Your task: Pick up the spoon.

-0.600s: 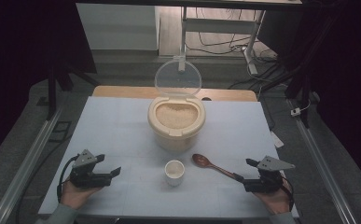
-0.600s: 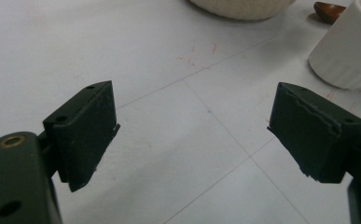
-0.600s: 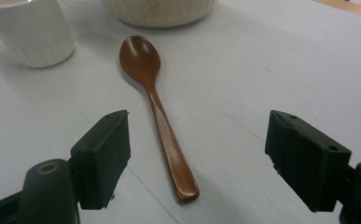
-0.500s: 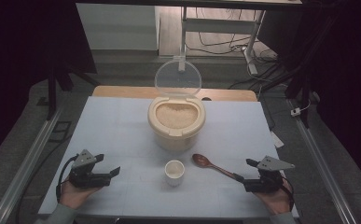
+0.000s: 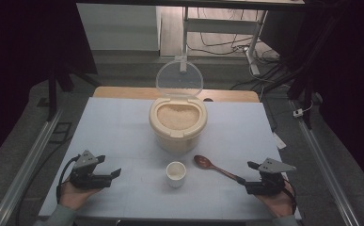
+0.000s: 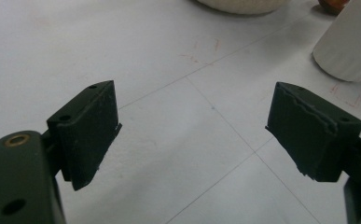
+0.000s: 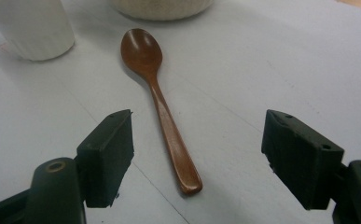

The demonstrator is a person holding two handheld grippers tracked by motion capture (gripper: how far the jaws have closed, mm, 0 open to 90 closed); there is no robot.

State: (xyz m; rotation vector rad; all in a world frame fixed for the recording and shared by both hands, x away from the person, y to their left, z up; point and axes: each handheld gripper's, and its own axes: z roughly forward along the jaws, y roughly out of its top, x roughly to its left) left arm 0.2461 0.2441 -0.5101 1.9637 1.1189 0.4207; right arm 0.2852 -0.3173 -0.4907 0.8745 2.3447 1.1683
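Cream rice container (image 5: 178,129) with clear lid raised, white cup (image 5: 175,173), wooden spoon (image 7: 162,106), no legible markings, left gripper (image 6: 192,135) and right gripper (image 7: 197,151) jaws spread, empty.

Each hand wears a grey-green sleeve cuff, as far as the dim bottom edge allows. The left gripper (image 5: 108,169) and right gripper (image 5: 245,173) are black, each topped by a grey three-cornered plate. A black cable loops from the left one. Jaw pads (image 6: 92,128) are matte black with small screw holes; a brass-ringed hole marks each arm.
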